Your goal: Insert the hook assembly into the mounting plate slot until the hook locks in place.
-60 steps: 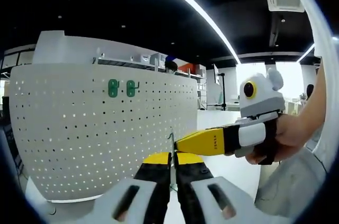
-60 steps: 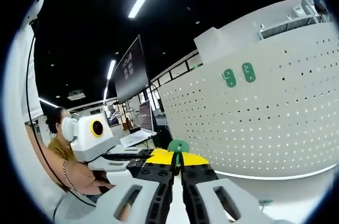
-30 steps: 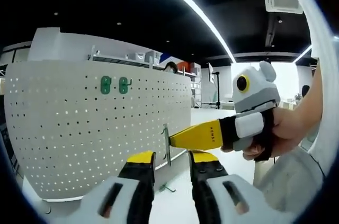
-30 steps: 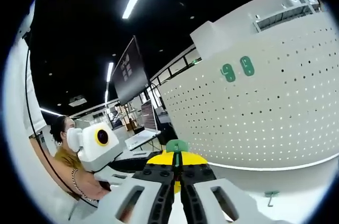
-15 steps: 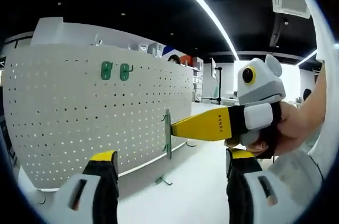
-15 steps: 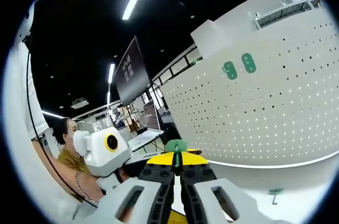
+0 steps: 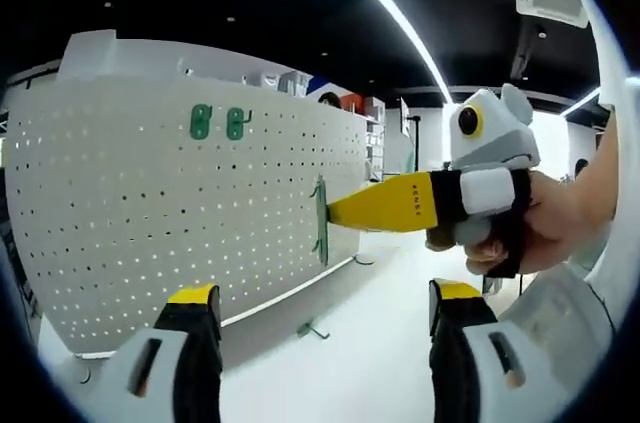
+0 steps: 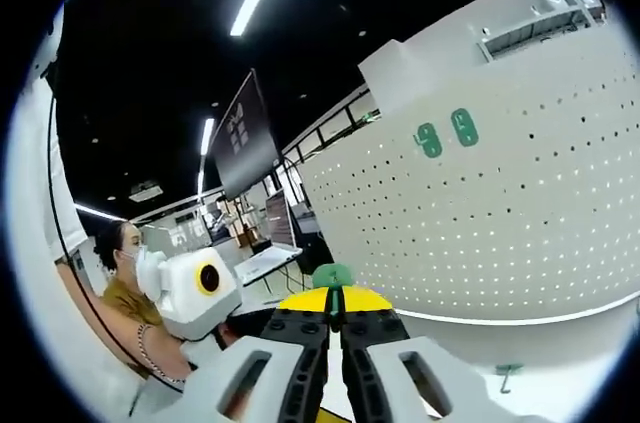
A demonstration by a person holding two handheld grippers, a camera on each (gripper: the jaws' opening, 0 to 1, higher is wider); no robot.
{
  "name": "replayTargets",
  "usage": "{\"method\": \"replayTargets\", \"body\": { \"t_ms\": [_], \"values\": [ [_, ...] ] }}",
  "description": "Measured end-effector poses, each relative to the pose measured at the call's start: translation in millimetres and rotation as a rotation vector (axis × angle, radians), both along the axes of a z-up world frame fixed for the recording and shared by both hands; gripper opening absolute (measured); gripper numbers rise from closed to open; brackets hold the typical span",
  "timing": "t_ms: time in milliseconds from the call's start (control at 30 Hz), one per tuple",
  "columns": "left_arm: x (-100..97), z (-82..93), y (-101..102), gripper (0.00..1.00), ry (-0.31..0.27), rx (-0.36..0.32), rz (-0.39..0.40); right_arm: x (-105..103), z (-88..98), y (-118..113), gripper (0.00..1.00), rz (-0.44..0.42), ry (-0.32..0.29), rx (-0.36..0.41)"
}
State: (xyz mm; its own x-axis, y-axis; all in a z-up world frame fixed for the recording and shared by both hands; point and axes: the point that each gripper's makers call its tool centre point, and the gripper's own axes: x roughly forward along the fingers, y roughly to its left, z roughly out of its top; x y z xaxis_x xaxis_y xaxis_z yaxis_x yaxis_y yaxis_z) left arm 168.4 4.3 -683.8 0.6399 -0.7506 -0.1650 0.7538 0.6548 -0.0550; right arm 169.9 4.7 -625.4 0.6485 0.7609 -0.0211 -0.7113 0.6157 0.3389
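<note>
My right gripper clamps a green hook near the pegboard. My left gripper gapes wide.

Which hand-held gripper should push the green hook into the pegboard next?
Probably the right hand-held gripper: it is shut on the green hook, near the pegboard. The left hand-held gripper is open and holds nothing.

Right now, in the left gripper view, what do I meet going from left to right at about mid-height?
White pegboard → two green hooks mounted on it → green hook assembly held at the yellow jaw tips → right gripper → person's hand.
</note>
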Motion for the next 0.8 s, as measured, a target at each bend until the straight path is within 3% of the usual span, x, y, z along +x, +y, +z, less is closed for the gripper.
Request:
{"method": "replayTargets", "body": {
  "t_ms": [800],
  "values": [
    [-20.7, -49.9, 21.2, 0.87, 0.127, 0.060, -0.011, 44.2, 28.9, -53.9, 0.00, -0.128, -0.079, -0.081]
  ]
}}
